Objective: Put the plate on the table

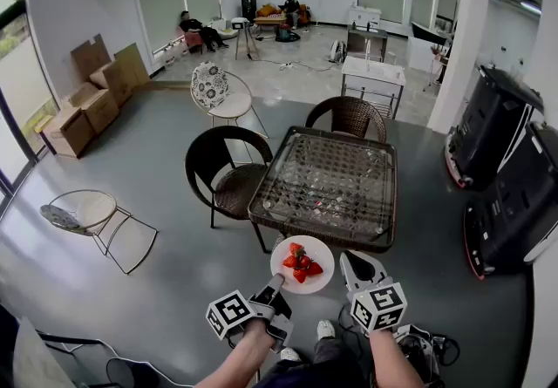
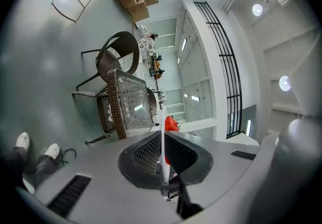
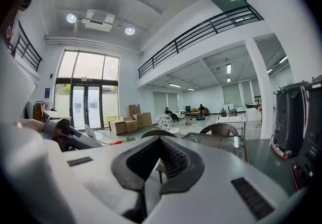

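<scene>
1. The plate (image 1: pixel 305 287) is round, white and smooth, with a pile of glossy red strawberries (image 1: pixel 301 264) in the middle.
2. The left gripper (image 1: pixel 277 283) clamps the plate's near rim. In the left gripper view the thin white edge stands between the two ribbed black pads, which press on it from both sides.
3. The plate is held in the air by the near edge of the table (image 1: pixel 331 177), not resting on it.
4. The table is square, with a clear glass top over dark woven wicker. Two rounded dark wicker chairs (image 1: pixel 227 173) stand at its far side and left side.
5. The right gripper (image 1: pixel 351 257) is just right of the plate, apart from it. Its jaws meet with nothing between them.
6. Each gripper carries a marker cube (image 1: pixel 231 314) printed with black-and-white squares – no readable writing shows anywhere.
7. The floor (image 1: pixel 174 229) is smooth, grey and slightly shiny.
</scene>
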{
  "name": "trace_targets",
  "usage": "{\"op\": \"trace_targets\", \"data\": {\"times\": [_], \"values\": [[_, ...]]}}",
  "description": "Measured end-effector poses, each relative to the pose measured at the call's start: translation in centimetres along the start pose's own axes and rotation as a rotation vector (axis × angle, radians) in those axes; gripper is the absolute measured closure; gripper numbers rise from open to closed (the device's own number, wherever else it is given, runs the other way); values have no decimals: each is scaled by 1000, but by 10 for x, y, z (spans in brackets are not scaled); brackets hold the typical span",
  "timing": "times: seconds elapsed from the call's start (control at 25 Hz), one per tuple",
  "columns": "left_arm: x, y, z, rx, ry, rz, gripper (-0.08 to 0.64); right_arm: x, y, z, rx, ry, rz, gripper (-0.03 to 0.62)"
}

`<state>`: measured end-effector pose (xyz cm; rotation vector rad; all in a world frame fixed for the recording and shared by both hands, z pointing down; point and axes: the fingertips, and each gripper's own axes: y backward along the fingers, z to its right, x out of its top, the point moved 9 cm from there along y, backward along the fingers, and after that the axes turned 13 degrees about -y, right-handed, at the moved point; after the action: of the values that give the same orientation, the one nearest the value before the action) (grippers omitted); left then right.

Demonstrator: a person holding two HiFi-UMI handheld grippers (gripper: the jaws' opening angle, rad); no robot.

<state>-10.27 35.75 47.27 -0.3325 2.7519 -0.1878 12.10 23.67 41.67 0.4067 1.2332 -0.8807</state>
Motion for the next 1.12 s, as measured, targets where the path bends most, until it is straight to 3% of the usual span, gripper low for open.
{"op": "trace_targets", "data": {"times": [0.68,1.12], "values": [[20,-2,-11,-10,-4,-15,541,-4,-20,-10,-18,1,-15,588],[38,-29,-20,-10,-9,-13,541,5,-49,6,-24,4,-8,588]]}}
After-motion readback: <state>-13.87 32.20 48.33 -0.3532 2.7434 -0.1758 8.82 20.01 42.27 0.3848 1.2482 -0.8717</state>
